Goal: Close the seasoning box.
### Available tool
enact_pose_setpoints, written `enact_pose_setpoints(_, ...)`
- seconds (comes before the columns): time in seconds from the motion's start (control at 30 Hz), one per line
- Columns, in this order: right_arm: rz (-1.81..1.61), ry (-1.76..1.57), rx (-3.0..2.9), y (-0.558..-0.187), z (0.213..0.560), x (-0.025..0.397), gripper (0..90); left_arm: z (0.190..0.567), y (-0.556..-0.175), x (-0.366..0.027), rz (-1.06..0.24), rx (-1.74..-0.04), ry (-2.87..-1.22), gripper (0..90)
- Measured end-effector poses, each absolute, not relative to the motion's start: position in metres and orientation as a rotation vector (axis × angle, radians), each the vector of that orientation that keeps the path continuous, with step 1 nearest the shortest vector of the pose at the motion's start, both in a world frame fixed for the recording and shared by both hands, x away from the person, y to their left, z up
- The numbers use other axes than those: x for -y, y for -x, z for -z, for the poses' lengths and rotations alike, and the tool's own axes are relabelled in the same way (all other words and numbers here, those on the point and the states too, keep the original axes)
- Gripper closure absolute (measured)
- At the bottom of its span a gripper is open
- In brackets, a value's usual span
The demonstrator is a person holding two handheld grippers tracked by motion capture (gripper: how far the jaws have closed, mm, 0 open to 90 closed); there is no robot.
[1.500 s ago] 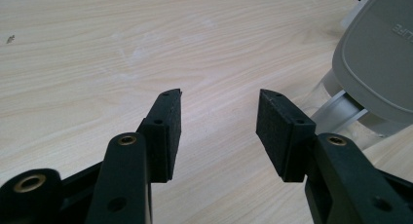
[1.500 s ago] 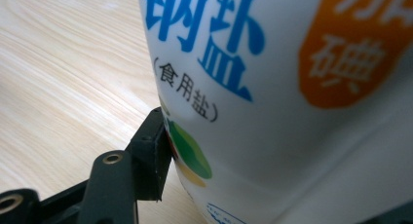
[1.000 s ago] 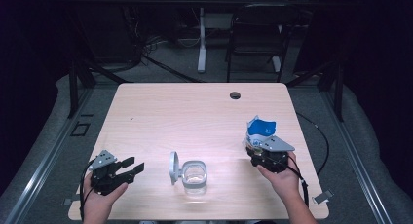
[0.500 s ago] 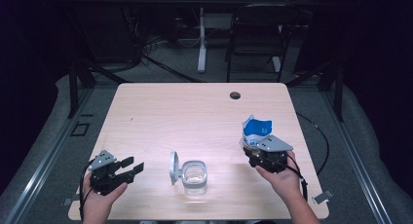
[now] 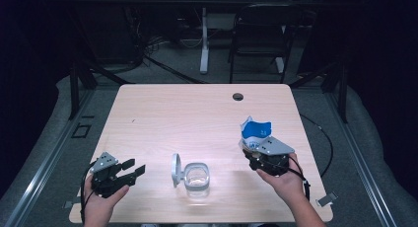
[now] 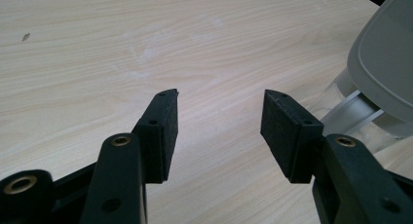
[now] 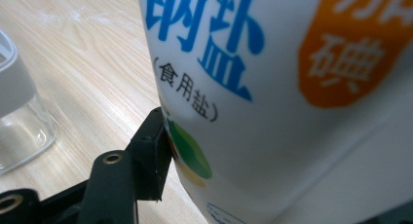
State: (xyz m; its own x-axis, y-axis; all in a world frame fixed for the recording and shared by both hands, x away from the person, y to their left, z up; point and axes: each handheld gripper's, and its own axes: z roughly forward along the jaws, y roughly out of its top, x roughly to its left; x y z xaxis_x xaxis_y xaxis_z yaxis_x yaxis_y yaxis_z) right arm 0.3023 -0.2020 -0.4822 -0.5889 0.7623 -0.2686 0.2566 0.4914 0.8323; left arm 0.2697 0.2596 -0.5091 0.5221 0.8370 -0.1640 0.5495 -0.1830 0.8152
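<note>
there, right tool (image 5: pixel 260 149) gripping salt bag (image 5: pixel 255 131), near table edge (image 5: pixel 309 153)

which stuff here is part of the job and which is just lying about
Part of the job:
- salt bag, held in the right gripper
- clear jar with its lid flipped open
- left gripper, open, near the jar

Just lying about:
- dark round cap at the table's far edge
- chair behind the table

Blue "钠盐", black "(食用盐)" and white-on-orange "加碘" on the white salt bag (image 7: pixel 292 112).
</note>
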Motion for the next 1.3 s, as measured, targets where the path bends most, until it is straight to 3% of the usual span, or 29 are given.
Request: enact_pose_setpoints(1.3, -0.969, -0.673, -2.151, -0.289, 0.477, 0.181, 40.3, 0.512, -0.271, -0.262, -0.419, -1.157, -1.854, 43.4)
